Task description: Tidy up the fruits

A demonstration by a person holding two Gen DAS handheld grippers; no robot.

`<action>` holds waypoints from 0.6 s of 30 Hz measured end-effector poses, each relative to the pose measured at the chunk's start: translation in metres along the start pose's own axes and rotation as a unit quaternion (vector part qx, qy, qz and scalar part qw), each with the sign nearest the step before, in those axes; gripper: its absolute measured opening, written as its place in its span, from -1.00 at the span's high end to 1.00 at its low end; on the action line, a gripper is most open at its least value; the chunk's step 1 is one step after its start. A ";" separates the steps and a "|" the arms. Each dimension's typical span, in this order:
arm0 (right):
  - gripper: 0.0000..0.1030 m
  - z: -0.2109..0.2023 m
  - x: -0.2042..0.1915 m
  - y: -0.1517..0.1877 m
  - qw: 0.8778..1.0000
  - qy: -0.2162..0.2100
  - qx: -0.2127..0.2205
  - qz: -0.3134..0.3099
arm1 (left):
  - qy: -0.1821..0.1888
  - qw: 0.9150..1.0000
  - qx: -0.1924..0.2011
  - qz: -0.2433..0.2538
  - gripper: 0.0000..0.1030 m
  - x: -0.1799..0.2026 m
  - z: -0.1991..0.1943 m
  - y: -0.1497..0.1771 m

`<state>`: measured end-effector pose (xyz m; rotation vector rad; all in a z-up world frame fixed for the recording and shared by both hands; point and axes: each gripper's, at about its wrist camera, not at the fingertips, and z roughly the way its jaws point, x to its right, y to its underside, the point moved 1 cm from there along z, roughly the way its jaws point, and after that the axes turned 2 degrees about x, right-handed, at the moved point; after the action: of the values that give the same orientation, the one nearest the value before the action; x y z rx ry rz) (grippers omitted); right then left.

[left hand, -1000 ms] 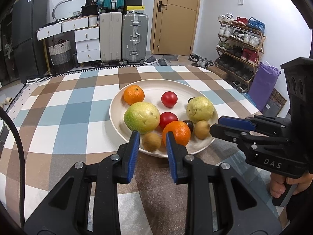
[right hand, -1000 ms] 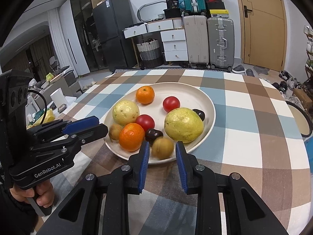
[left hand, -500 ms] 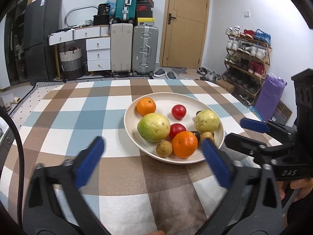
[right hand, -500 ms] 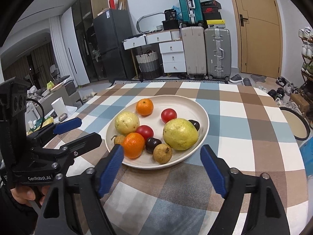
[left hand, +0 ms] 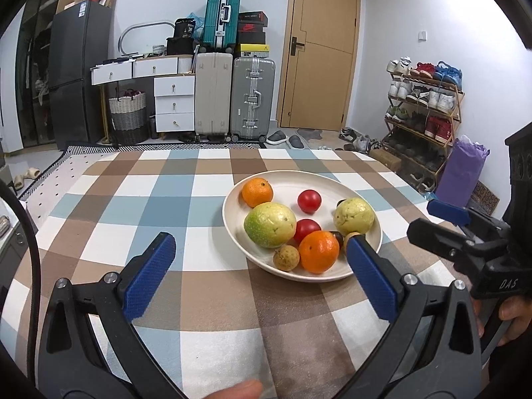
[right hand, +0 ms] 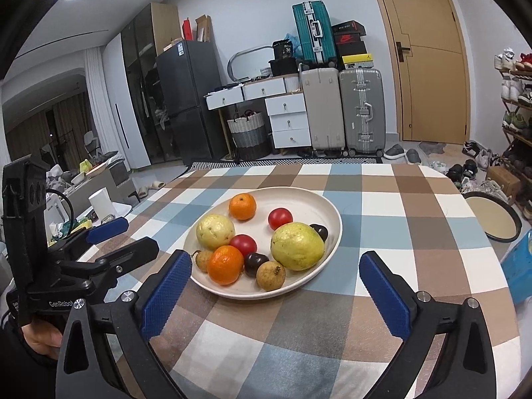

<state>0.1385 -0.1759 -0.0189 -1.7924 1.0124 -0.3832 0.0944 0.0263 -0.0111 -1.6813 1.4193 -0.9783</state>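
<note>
Opening wide since a second ago, your left tool (left hand: 262, 262) now holds nothing and sits back from the plate (left hand: 362, 271). Left view: every fruit lies on that plate, a green guava (left hand: 270, 224) beside an orange (left hand: 318, 252), with your right tool (left hand: 445, 219) near its rim. Right view: your right tool (right hand: 274, 286) has also spread from nearly closed and grips nothing; its pads straddle the plate front. Checked counter (right hand: 382, 232) bare around it. Nothing blocks either tool. Fits sorting finished or pending.
</note>
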 end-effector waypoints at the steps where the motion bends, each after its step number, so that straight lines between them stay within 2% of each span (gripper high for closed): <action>1: -0.99 -0.001 0.000 0.000 1.000 0.001 0.003 -0.001 | -0.001 1.000 0.001 0.000 -0.99 0.000 -0.001 0.000; 18: -1.00 -0.005 0.003 0.000 1.000 0.002 0.010 0.002 | -0.006 1.000 0.004 0.007 -0.99 0.002 -0.011 0.003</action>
<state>0.1374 -0.1810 -0.0169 -1.7721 1.0111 -0.3936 0.0835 0.0235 -0.0081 -1.6674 1.4144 -0.9635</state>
